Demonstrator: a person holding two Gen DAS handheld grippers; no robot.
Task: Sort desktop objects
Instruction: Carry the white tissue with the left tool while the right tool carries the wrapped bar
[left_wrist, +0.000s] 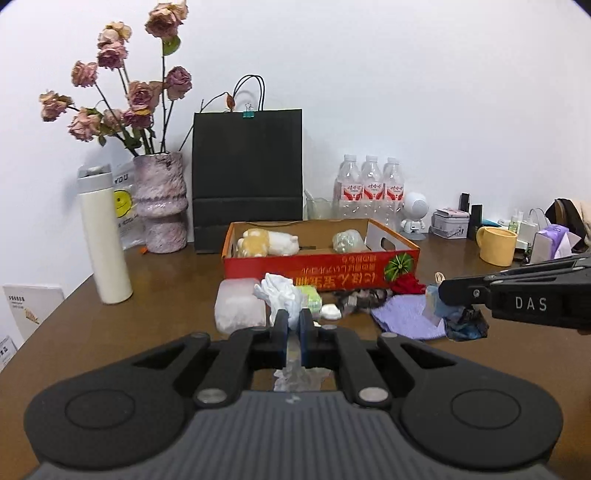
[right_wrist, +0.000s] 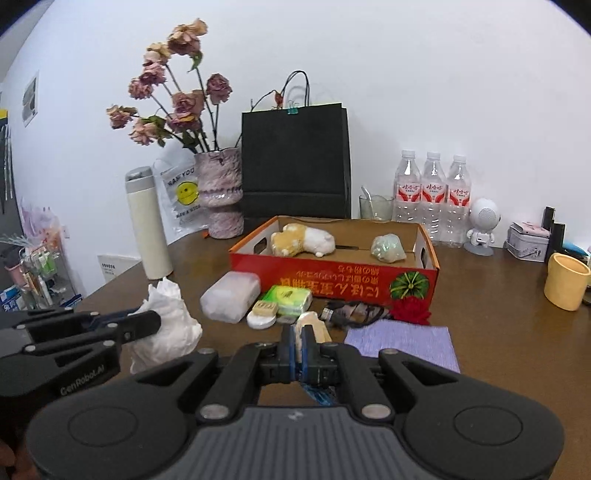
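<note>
My left gripper (left_wrist: 293, 314) is shut on a crumpled white plastic bag (left_wrist: 282, 293), which bulges above the jaws and hangs below them. In the right wrist view the left gripper (right_wrist: 157, 321) sits low at the left with the white bag (right_wrist: 166, 328). My right gripper (right_wrist: 298, 332) is shut on a cream packet in blue wrapping (right_wrist: 314, 326). From the left wrist view the right gripper (left_wrist: 443, 291) comes in from the right with the packet (left_wrist: 463, 326) dangling under it. Both are held above the brown desk (right_wrist: 498, 325), in front of the red cardboard box (right_wrist: 332, 280).
The box holds a plush toy (right_wrist: 301, 238) and a pale green bundle (right_wrist: 388, 247). Before it lie a translucent white pack (right_wrist: 229, 297), green tissue pack (right_wrist: 290, 299), cable (right_wrist: 351, 312), red flower (right_wrist: 410, 308) and purple cloth (right_wrist: 402, 343). Thermos (right_wrist: 147, 229), vase (right_wrist: 221, 195), black bag (right_wrist: 295, 162), bottles (right_wrist: 432, 192) and yellow mug (right_wrist: 567, 280) stand around.
</note>
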